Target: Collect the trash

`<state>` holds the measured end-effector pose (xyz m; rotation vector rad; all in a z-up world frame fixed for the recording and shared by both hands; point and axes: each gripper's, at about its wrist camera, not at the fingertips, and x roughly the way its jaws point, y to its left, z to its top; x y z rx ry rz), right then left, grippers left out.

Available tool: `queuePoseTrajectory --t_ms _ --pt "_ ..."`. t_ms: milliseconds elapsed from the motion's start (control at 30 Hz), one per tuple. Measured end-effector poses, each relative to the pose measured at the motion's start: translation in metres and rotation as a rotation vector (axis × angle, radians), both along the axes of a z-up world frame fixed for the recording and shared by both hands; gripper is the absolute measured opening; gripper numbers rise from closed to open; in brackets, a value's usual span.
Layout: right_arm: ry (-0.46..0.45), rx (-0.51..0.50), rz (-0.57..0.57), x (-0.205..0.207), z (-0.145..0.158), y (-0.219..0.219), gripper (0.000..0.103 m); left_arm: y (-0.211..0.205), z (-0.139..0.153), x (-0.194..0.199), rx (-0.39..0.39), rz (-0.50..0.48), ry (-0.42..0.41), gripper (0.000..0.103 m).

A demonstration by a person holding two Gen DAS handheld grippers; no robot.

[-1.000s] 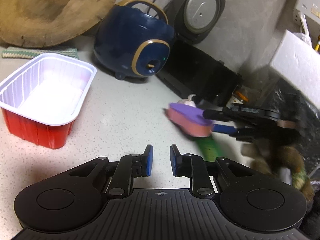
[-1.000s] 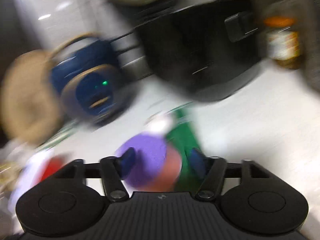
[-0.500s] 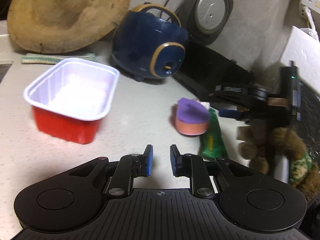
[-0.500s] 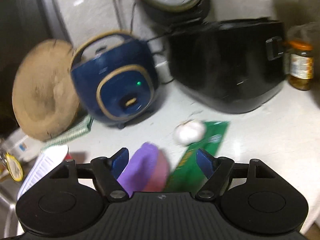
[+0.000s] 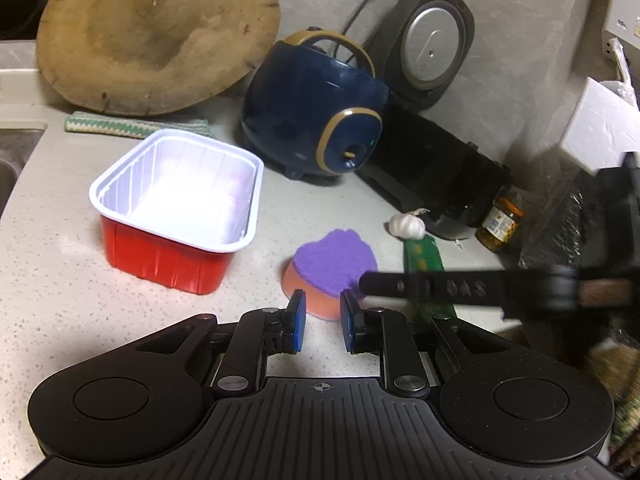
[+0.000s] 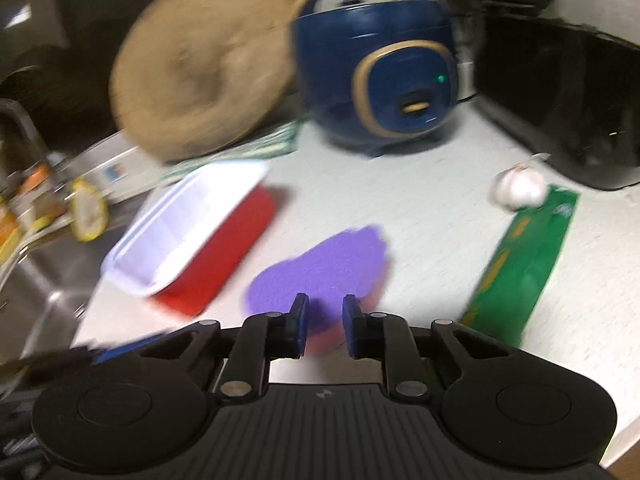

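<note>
Purple-topped sponge (image 5: 334, 266) with a salmon-pink body sat on the speckled countertop (image 5: 60, 280), flat side up, just ahead of the left gripper (image 5: 322, 322). Left gripper's blue-padded fingers stood a narrow gap apart with nothing between them; only bare counter showed in the gap. Right gripper (image 6: 323, 326) looked the same in its own view: fingers nearly together, slim gap, gripping nothing, the sponge (image 6: 320, 272) lying just beyond the tips. From the left wrist view the right gripper's dark frame (image 5: 480, 290) came in from 3 o'clock, its tip over the sponge's right edge; contact could not be told.

Red tray with white lining (image 5: 176, 208) stood at 10 o'clock from the sponge, apart from it, upright, interior looking empty. Green wrapper (image 6: 520, 264) lay flat at 2 o'clock of the sponge, long axis running away from the camera. Garlic bulb (image 6: 518, 188) sat at the wrapper's far end, touching or nearly so. Navy rice cooker (image 5: 316, 120) stood at 12 o'clock, green light lit in the right wrist view. Round wooden board (image 5: 156, 32) leaned at 11 o'clock behind a striped cloth (image 5: 136, 124). Black appliance (image 5: 436, 176) was at 1 o'clock, with a small jar (image 5: 498, 224) beside it. Right wrist view was motion-blurred.
</note>
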<state>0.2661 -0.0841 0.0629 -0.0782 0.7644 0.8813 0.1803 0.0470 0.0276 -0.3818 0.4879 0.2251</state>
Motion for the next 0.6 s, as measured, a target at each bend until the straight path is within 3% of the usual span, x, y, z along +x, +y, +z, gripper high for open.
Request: queuePoseTrajectory --t_ms 167,333,467,533,600 --pt "-0.038 0.002 0.019 -0.015 0.010 -0.003 0.018 -0.002 0.001 -0.001 0.013 0.005 0.009 0.021" --pt "-0.120 -0.003 -0.104 0.004 0.018 -0.011 0.026 -0.007 0.000 0.003 0.066 0.005 0.035 0.021" --pt "-0.316 -0.118 -0.316 0.037 0.018 -0.008 0.072 -0.015 0.000 0.007 0.152 0.007 0.056 0.021" --pt "-0.333 -0.161 -0.385 0.063 0.012 -0.007 0.074 -0.018 0.001 0.008 0.188 -0.005 0.070 0.021" --pt "-0.249 -0.150 -0.440 0.097 0.003 -0.010 0.074 -0.021 0.001 0.011 0.212 -0.020 0.084 0.021"
